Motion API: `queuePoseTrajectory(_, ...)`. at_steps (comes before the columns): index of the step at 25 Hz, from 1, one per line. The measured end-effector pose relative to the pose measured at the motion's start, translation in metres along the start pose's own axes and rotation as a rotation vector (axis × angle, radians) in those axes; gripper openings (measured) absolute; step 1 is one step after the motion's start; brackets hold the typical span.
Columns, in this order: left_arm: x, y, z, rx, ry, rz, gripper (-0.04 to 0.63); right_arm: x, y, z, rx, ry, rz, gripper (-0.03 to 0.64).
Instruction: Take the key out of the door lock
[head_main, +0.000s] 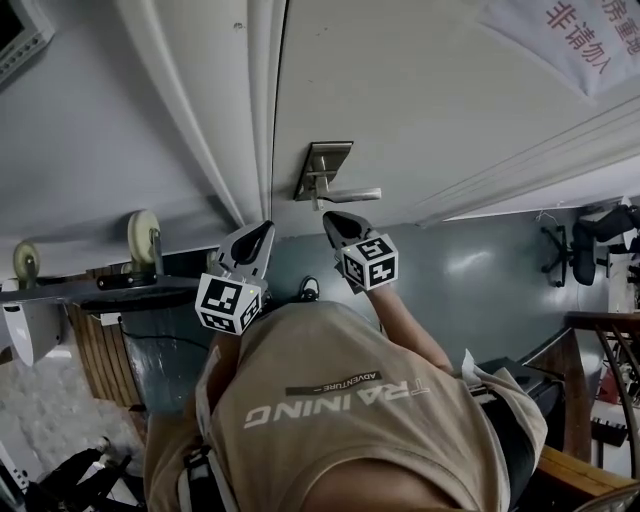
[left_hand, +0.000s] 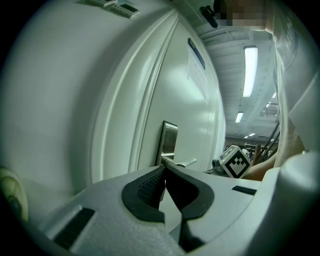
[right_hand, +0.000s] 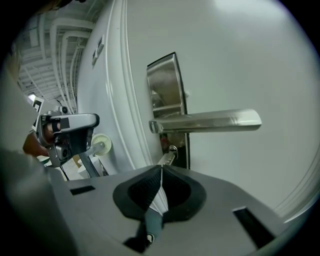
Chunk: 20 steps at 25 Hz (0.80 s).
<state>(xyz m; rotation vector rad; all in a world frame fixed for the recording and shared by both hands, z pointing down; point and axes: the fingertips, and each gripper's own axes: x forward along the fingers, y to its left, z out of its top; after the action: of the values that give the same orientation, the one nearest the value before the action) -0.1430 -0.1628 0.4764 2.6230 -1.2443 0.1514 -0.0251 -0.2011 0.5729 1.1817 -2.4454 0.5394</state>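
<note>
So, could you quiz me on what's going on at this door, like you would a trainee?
1. True or false: the key sits in the lock plate, below the lever handle.
2. Which one grips the key? A: left gripper. B: right gripper.
3. Fill in: the left gripper's jaws are shut on ____.
Key: 1 true; 2 B; 3 nothing.

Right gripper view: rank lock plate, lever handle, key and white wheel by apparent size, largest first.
1. lock plate
2. lever handle
3. key and white wheel: too alike to rank; the key is partly hidden between the jaws.
</note>
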Motion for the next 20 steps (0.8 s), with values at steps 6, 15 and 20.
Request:
queuePoseTrajectory(6, 0.000, -0.001, 0.004, 0.007, -0.006, 0.009, 0.009, 0.001, 0.006, 0.005, 0.088, -0.047, 0.085, 0.018)
queuePoseTrajectory(15, 0.000, -0.004, 0.005, 0.014, 0.007, 0.003, 0.009, 0.002, -0.005, 0.002, 0.410, -0.096, 0.150, 0.187)
queuePoseTrajectory(20, 0.001, -0.005, 0.003, 0.015, 0.013, -0.002, 0.009, 0.004, -0.003, 0.002, 0.424, -0.098, 0.162, 0.186)
